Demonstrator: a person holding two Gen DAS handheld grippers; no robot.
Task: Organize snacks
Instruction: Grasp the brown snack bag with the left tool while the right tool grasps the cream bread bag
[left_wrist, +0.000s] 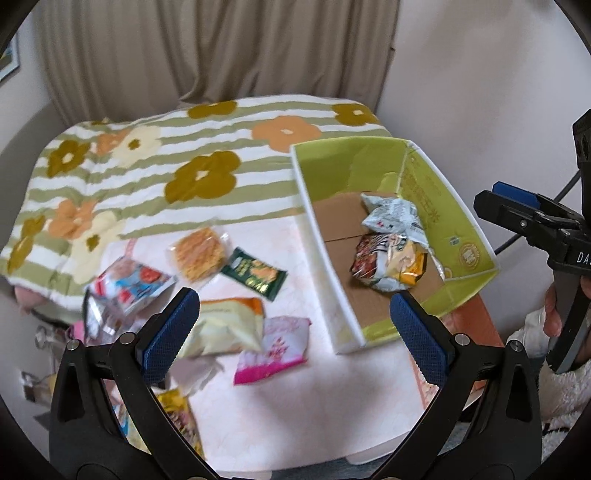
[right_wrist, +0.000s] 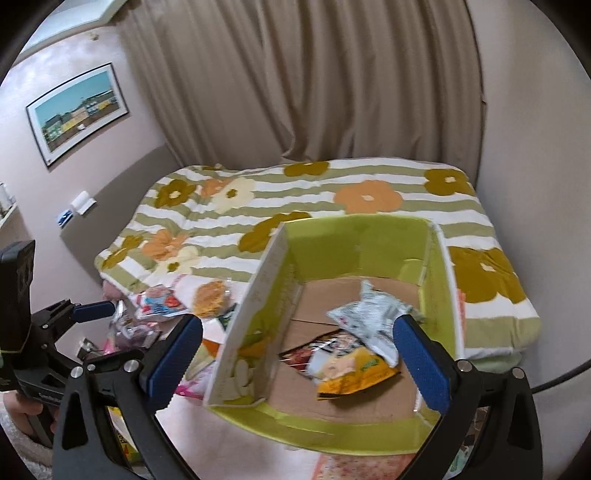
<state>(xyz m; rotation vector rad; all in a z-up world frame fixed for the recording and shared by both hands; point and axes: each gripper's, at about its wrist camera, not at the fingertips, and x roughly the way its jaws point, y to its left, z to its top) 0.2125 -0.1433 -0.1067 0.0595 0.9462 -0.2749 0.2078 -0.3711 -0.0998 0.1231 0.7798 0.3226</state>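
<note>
Crinkled foil and plastic film make up nearly everything to be sorted here, so the snack packets should be light, soft and slippery, and whatever is inside looks easy to crush.

Taking the green cardboard box (left_wrist: 391, 236) as the landmark, the left gripper (left_wrist: 295, 325) hangs nearest the camera, just off the box's near left corner, its blue pads spread wide with nothing between them. Directly beyond it, left of the box on the pale table (left_wrist: 295, 406), lie a pink packet (left_wrist: 273, 347) and a cream-and-orange packet (left_wrist: 225, 325). A yellow packet (left_wrist: 177, 413) sits nearer still, partly hidden under the left finger. Each is best pinched across a flat sealed edge or a corner, where the film is doubled and no contents get squeezed.

Farther left of the box are a dark green packet (left_wrist: 255, 273), a clear bag of golden crackers (left_wrist: 201, 254) that looks the most fragile, and a red-and-blue packet (left_wrist: 131, 282).

Inside the box, two packets already rest on the brown floor: a yellow-and-red one (right_wrist: 343, 365) and a silver one (right_wrist: 369, 314) overlapping it. The right gripper (right_wrist: 299, 362) hovers over the box's near wall, jaws fully apart and empty.

Beyond the box lies a flowered quilt (left_wrist: 147, 162).
</note>
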